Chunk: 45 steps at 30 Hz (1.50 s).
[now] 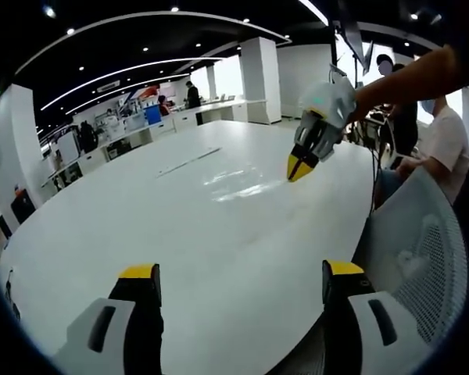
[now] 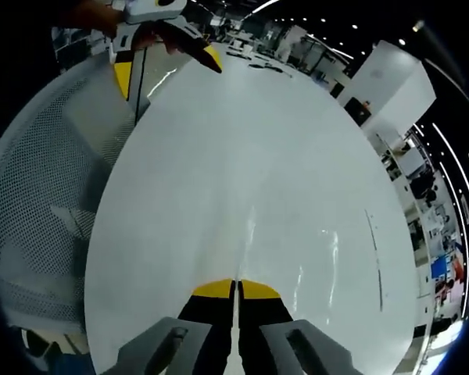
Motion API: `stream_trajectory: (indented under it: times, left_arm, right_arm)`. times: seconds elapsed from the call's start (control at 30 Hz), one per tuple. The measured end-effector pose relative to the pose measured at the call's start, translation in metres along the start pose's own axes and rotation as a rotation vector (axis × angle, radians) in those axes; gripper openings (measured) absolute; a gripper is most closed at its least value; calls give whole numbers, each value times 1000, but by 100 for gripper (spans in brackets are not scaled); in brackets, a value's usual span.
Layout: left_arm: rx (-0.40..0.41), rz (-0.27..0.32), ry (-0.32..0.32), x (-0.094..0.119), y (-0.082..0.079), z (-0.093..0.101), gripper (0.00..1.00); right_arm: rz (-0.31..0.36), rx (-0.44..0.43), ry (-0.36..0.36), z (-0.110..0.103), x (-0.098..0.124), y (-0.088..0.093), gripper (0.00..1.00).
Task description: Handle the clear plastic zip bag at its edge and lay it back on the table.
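Note:
The clear plastic zip bag (image 1: pixel 233 181) lies nearly flat on the white table (image 1: pixel 141 226), given away by glare and by its thin zip strip (image 1: pixel 187 162). In the left gripper view my right gripper (image 1: pixel 299 167) comes in from the right, shut at the bag's near edge. The right gripper view has my right gripper (image 2: pixel 236 286) with jaws together, a faint crease of the bag (image 2: pixel 248 228) running away from them, and the zip strip (image 2: pixel 374 258) far right. My left gripper (image 1: pixel 241 270) is open with nothing between its jaws; it also appears as the left gripper (image 2: pixel 168 69) at the top.
A white mesh chair (image 1: pixel 422 258) stands at the table's edge beside me, also seen as the mesh chair (image 2: pixel 47 195). Seated people (image 1: pixel 442 133) are behind the right gripper. A white pillar (image 1: pixel 259 78) and desks stand beyond the table's far end.

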<state>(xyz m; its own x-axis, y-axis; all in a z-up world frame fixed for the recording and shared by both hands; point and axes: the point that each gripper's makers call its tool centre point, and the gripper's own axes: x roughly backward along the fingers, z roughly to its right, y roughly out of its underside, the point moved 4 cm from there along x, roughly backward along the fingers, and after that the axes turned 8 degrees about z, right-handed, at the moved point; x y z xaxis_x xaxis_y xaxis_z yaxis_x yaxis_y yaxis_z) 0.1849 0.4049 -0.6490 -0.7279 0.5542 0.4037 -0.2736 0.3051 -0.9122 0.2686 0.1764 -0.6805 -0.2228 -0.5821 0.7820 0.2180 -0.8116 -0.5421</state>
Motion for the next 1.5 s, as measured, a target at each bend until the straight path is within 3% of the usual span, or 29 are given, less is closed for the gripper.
stream_trajectory:
  times: [0.6,1.5]
  left_arm:
    - [-36,3,44,-15,-11,8,83]
    - [-109,-19,114,-33,-16,23,76]
  right_arm:
    - [-2,78,-41,-5,7,-3,0]
    - [16,165,-38,-14,29,-28,0]
